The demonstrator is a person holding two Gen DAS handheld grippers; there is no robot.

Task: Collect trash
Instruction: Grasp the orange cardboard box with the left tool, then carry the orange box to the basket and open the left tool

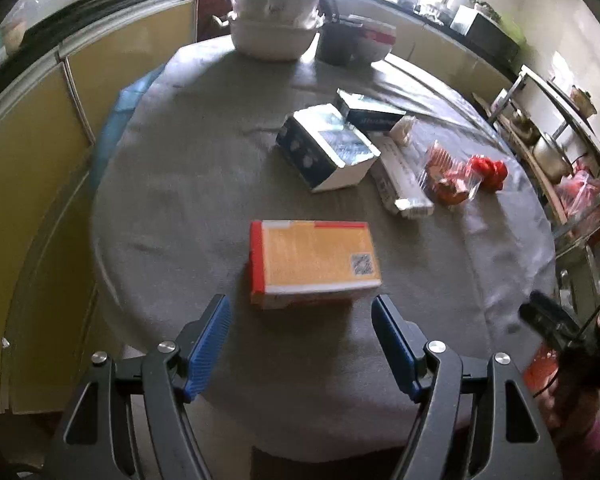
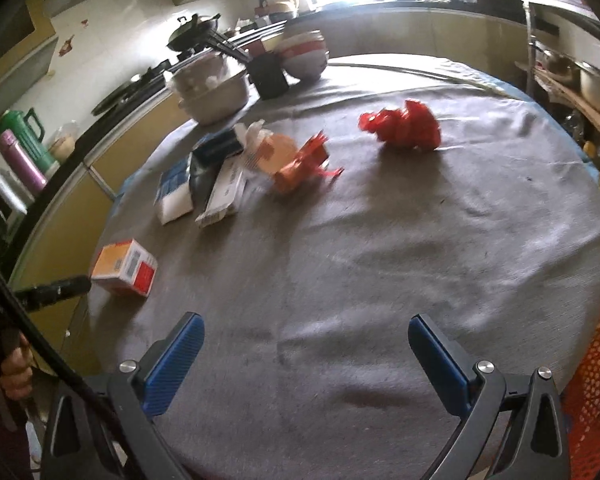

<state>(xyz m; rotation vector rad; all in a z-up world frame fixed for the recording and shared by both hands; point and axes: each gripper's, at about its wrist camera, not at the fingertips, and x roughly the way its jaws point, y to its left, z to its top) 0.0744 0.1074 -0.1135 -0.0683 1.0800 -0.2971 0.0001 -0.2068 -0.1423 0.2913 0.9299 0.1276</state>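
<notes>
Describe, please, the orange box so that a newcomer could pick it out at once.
On the round table under the grey cloth, it lies alone near the front edge. The orange box has red ends, unlike the blue and white cartons farther back.

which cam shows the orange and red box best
The left wrist view: the orange and red box lies large and central, just ahead of the open left gripper. In the right wrist view it is small, near the left edge.

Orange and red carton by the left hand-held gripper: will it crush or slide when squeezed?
The orange and red carton looks like thin cardboard, so probably light and crushable. It lies flat on the grey tablecloth, so it likely won't tip or slide much.
</notes>
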